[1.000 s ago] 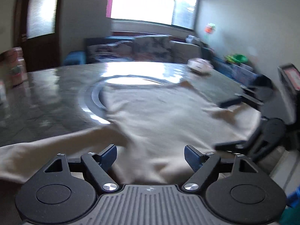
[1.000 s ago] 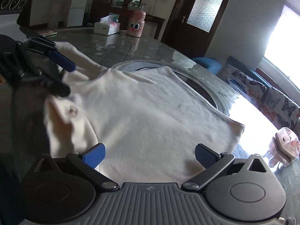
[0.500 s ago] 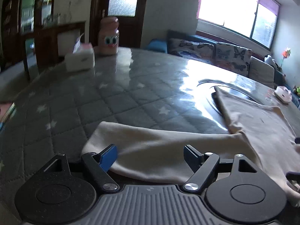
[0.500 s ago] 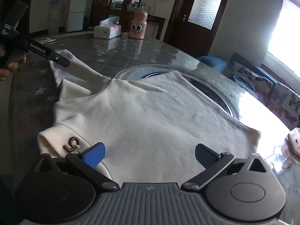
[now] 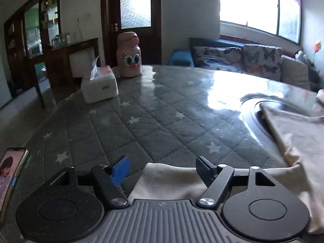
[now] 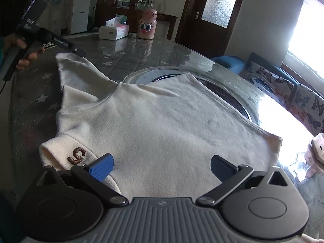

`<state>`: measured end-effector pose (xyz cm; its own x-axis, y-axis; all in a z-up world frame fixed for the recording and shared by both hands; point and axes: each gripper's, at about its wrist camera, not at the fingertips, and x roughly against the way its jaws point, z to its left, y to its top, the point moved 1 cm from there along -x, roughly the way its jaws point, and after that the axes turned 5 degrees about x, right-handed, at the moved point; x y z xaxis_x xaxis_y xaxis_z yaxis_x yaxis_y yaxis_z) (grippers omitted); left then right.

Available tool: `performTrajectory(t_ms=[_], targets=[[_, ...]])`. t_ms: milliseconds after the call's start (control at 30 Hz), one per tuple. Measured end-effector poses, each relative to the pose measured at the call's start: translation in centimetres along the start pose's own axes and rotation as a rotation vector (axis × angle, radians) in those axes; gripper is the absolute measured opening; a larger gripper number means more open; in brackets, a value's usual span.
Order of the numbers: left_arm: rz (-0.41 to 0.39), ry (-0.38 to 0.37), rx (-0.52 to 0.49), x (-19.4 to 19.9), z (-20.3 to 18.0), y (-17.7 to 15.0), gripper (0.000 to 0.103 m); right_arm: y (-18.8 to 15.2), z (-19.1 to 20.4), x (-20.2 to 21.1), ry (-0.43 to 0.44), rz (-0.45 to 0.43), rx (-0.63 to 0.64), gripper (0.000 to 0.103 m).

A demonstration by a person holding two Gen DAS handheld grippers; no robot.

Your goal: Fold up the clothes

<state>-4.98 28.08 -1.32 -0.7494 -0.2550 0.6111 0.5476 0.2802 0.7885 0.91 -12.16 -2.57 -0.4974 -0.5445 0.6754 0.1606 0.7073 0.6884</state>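
Observation:
A cream sweater (image 6: 162,121) lies flat on the grey quilted table (image 5: 151,125), its collar with a brown "5" (image 6: 77,155) nearest the right wrist camera. One sleeve (image 6: 68,64) stretches out to the far left. My left gripper (image 5: 162,169) hovers at that sleeve's end (image 5: 168,180); its jaws are closing with the cuff between them, and the pads stand clear of the cloth. In the right wrist view a hand (image 6: 24,58) holds the left gripper (image 6: 79,51) over the sleeve tip. My right gripper (image 6: 162,167) stands open low over the sweater's body beside the collar, with nothing gripped.
A white tissue box (image 5: 99,89) and a pink bottle with cartoon eyes (image 5: 129,54) stand at the table's far side. A phone (image 5: 10,174) lies at the left edge. A round turntable ring (image 6: 145,75) sits under the sweater's far part. A pink object (image 6: 318,147) lies at the right.
The left gripper swung away from the sweater's body out to the sleeve end, and its jaws narrowed a little. The collar now lies flat with the "5" showing. The right gripper stayed put.

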Motion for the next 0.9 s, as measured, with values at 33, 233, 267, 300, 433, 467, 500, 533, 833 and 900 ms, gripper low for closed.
performTrajectory(t_ms=[33,233,267,300,433,467,500,533,833,900], targets=[[0.013,0.008,0.002,-0.1,0.2,0.0,0.071,0.0,0.0,0.0,0.001,-0.001,0.0,0.103],[0.047,-0.015,-0.022,-1.4,0.2,-0.2,0.025,0.2,0.0,-0.3,0.007,0.003,0.006,0.103],[0.037,-0.01,-0.048,-1.5,-0.2,0.0,0.021,0.2,0.0,-0.3,0.008,0.004,0.006,0.103],[0.021,0.009,-0.083,-1.6,-0.8,0.2,0.019,0.2,-0.1,-0.3,0.009,0.004,0.005,0.103],[-0.036,0.069,-0.203,-2.3,-2.8,0.8,0.018,0.2,0.0,-0.3,0.005,0.006,-0.003,0.103],[-0.04,0.09,-0.232,-2.7,-3.1,0.7,0.018,0.1,0.0,-0.3,0.003,0.005,-0.004,0.103],[-0.044,0.111,-0.261,-3.2,-3.5,0.7,0.016,0.1,0.0,-0.3,0.001,0.005,-0.006,0.103],[-0.04,0.122,-0.283,-3.6,-3.8,0.6,0.017,0.1,0.0,-0.3,0.0,0.004,-0.008,0.103],[-0.044,0.124,-0.185,-2.7,-2.8,1.4,0.035,0.3,0.5,-0.2,-0.015,0.003,0.031,0.103],[-0.066,0.102,-0.154,-1.4,-3.0,1.6,0.036,0.3,0.6,-0.2,-0.02,-0.001,0.035,0.103]])
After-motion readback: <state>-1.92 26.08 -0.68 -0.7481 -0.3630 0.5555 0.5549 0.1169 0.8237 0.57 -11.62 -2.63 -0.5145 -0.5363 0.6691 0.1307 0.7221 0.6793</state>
